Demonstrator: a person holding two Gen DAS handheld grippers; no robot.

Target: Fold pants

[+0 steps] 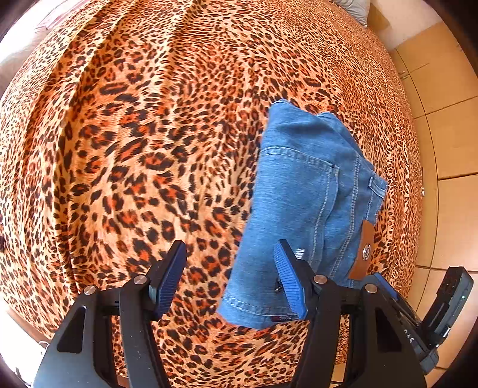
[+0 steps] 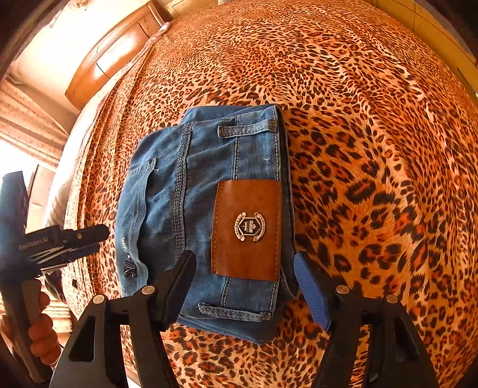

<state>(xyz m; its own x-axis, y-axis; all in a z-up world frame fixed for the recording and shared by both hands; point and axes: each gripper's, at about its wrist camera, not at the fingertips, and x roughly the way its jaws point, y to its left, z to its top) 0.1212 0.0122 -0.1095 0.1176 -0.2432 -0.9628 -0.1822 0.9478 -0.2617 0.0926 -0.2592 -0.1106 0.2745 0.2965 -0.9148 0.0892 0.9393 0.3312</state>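
Observation:
The blue denim pants (image 1: 301, 197) lie folded into a compact bundle on the leopard-print bed cover (image 1: 134, 149). In the right wrist view the pants (image 2: 179, 194) show a brown leather patch (image 2: 247, 228) at the waistband, with belt loops. My left gripper (image 1: 230, 277) is open and empty just above the bundle's left edge; its right finger (image 1: 288, 279) overlaps the denim. My right gripper (image 2: 245, 286) is open and empty, its jaws spread either side of the waistband end without holding it. The left gripper also shows at the left of the right wrist view (image 2: 64, 238).
The bed cover (image 2: 373, 149) fills most of both views. A wooden headboard (image 2: 113, 50) stands at the far left. A tiled floor (image 1: 448, 134) runs along the bed's right edge, with a grey pillow (image 1: 354, 9) at the far corner.

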